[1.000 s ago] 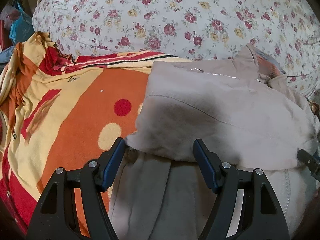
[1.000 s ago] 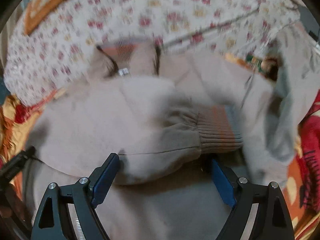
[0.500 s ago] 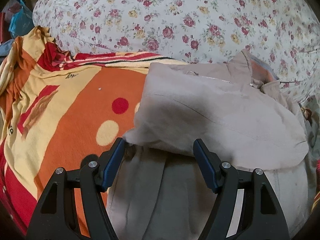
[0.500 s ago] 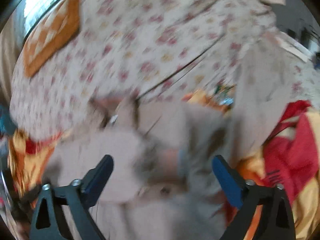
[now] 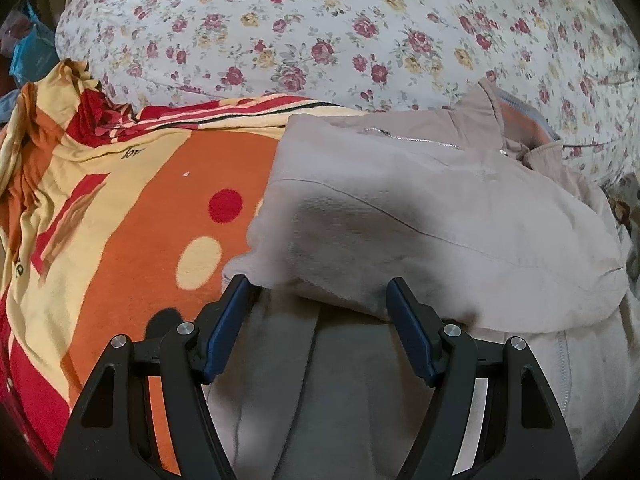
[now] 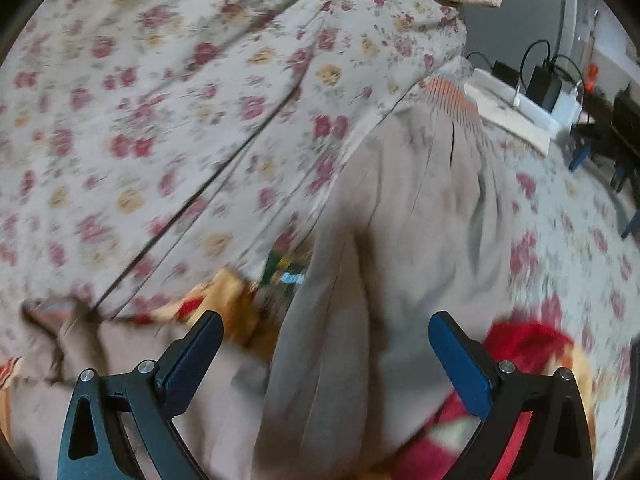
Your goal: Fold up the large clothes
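Left wrist view: left gripper (image 5: 316,300) part-open, empty at the fold of the beige jacket (image 5: 420,216) on the bed; right gripper (image 6: 324,344), jaws just opened wide, empty over the loose sleeve (image 6: 404,216), probably next to grasp and fold in

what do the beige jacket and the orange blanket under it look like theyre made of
Beige jacket: looks like soft matte woven cloth, perhaps brushed cotton; it creases softly, has a metal zip and a ribbed knit cuff.
Orange blanket: looks like fuzzy plush or fleece, with a napped, slightly pilled face; the fibre cannot be told.
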Demonstrator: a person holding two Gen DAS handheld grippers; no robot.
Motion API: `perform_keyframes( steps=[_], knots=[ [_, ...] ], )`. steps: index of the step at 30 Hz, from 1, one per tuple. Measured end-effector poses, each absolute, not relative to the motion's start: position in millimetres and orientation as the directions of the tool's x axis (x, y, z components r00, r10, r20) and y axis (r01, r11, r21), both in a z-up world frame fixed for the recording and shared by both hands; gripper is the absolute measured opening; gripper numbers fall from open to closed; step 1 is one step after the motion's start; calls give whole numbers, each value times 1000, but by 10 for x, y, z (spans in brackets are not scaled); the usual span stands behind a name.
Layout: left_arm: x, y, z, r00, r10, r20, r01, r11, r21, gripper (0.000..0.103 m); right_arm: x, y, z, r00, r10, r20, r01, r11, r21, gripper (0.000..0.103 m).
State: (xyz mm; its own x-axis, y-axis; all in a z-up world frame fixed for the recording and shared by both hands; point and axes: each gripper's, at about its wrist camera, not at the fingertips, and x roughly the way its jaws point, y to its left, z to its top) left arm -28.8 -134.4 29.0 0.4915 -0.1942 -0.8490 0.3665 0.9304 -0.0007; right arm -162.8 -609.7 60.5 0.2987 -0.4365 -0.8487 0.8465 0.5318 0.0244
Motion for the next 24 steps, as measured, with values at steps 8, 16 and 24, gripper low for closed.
perform_keyframes(
  steps=[8, 16, 24],
  knots=[
    [-252, -1407, 247, 487, -194, -852, 385, 923, 10, 72, -1295, -6523, 238, 164, -422, -892, 846, 525, -92, 34],
    [-234, -1347, 301, 470, -229, -853, 368, 929, -47, 72, -1628, -6556, 610, 422, -297, -857, 791, 583, 187, 3],
    [-209, -1183, 442, 449, -353, -821, 335, 918, -211, 72, -1678, -5546, 1579, 728, -36, -684, 463, 762, 453, 3]
  ],
)
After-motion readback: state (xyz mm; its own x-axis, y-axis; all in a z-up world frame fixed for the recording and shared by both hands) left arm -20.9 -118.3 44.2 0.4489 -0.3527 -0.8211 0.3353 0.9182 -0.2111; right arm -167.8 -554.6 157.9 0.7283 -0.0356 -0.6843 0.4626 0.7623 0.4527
